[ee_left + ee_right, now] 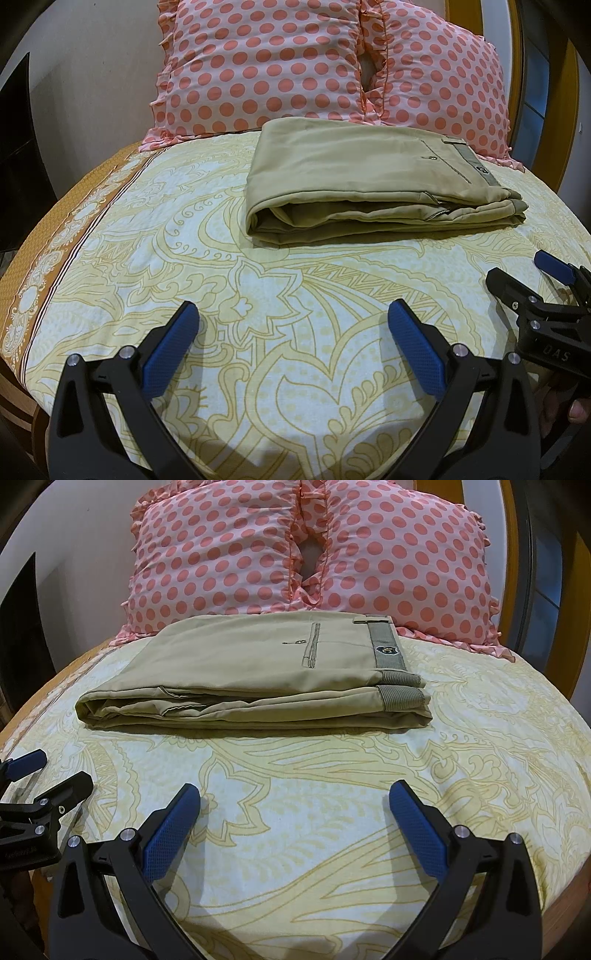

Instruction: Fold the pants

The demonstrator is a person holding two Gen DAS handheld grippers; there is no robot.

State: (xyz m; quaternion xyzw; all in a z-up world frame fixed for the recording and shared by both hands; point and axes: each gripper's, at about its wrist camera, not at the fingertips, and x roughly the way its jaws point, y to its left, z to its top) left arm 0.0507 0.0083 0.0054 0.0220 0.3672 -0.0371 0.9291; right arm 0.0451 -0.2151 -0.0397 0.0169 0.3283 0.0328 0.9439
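- The pants [354, 181] sit in the upper middle of both frames, already folded into a thick khaki bundle on the bedsheet [295, 314], back edge right up against the polka-dot pillows [332, 62].
- Left gripper [293, 341] at the bottom of its frame: jaws spread wide, nothing in them, well clear of the pants. Right gripper [295, 821] is the same, wide open and empty.
- Looks basically done to me. The main risk now would be going back in: a finger catching the loose layered edge facing the cameras could drag the top layer and undo the stack.
- Soft mattress too, so pressing down near the bundle could tip it.
- The right wrist view shows the waistband [388, 650] with its badge and the back pocket square-on; the left wrist view shows them skewed at the far right.
- The left view catches a brown patterned border of the sheet at the left, barely visible in the other.
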